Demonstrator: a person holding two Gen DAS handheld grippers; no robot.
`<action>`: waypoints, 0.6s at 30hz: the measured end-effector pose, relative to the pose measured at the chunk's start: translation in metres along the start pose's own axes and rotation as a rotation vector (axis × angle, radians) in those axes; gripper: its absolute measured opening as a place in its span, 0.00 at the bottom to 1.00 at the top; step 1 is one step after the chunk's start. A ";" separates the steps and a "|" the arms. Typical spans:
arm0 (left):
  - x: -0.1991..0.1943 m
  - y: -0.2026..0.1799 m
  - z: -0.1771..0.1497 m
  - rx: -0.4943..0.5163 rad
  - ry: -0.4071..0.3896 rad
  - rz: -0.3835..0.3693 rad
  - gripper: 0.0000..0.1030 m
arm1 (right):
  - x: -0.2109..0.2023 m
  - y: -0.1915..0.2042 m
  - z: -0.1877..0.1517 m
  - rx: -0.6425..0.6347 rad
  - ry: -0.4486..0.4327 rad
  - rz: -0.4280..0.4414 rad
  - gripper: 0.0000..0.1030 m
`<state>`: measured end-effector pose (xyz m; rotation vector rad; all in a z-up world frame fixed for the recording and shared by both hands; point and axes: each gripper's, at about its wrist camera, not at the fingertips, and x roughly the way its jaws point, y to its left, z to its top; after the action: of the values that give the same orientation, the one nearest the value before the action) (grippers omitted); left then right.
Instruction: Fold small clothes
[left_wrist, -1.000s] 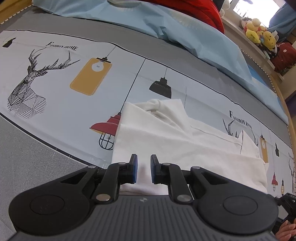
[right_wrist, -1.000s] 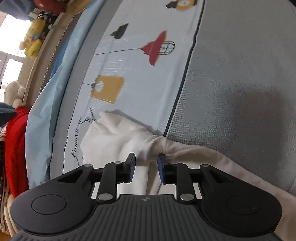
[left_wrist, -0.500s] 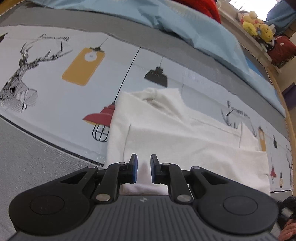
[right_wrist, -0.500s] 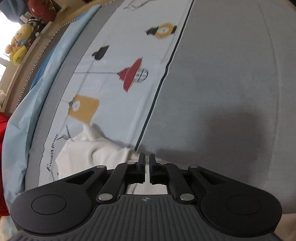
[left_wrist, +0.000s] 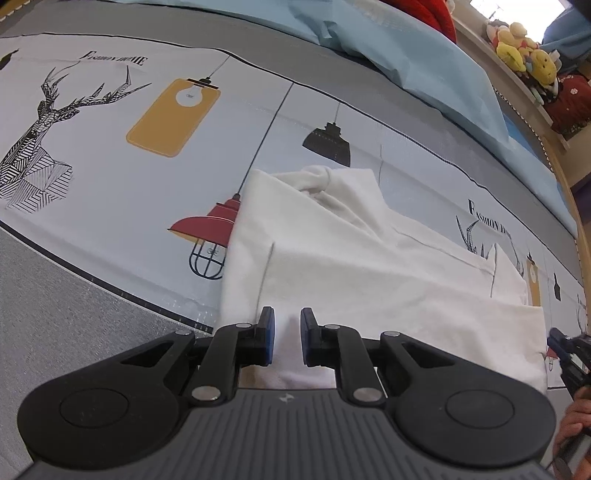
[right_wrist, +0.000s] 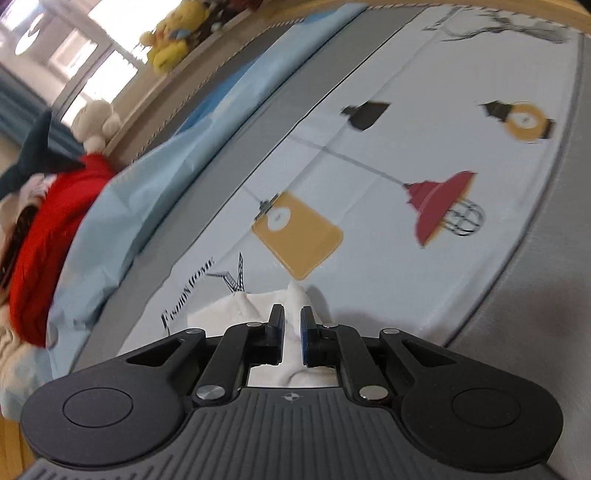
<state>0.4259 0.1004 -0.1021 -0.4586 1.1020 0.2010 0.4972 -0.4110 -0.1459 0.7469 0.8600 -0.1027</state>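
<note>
A small white garment (left_wrist: 362, 266) lies partly folded on the printed bed sheet (left_wrist: 110, 155), its knotted collar end at the far side. My left gripper (left_wrist: 284, 325) hovers over the garment's near left edge with its jaws a little apart and white cloth between them. My right gripper (right_wrist: 291, 317) is shut on a fold of the same white garment (right_wrist: 236, 310) and holds it above the sheet (right_wrist: 369, 147). The right gripper's tool and a hand show at the right edge of the left wrist view (left_wrist: 569, 354).
A light blue quilt (left_wrist: 388, 48) and a red cloth (right_wrist: 48, 229) lie along the far side of the bed. Plush toys (left_wrist: 524, 55) sit on a ledge behind. A grey band of the sheet (left_wrist: 55, 295) runs along the near side.
My right gripper closed on a fold of the white garment and lifted it, swinging toward the far side. My left gripper stayed over the near edge with only small shifts.
</note>
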 end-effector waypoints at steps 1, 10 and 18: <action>0.000 0.001 0.000 -0.001 0.000 -0.001 0.15 | 0.007 0.005 -0.001 -0.029 0.010 -0.001 0.09; 0.001 0.004 0.005 -0.009 0.006 -0.009 0.15 | 0.044 0.048 -0.023 -0.367 0.079 -0.092 0.24; 0.001 0.004 0.004 -0.011 0.013 -0.021 0.15 | 0.039 0.076 -0.053 -0.719 0.063 -0.211 0.27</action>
<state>0.4286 0.1060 -0.1026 -0.4822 1.1093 0.1860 0.5166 -0.3121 -0.1539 -0.0140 0.9516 0.0451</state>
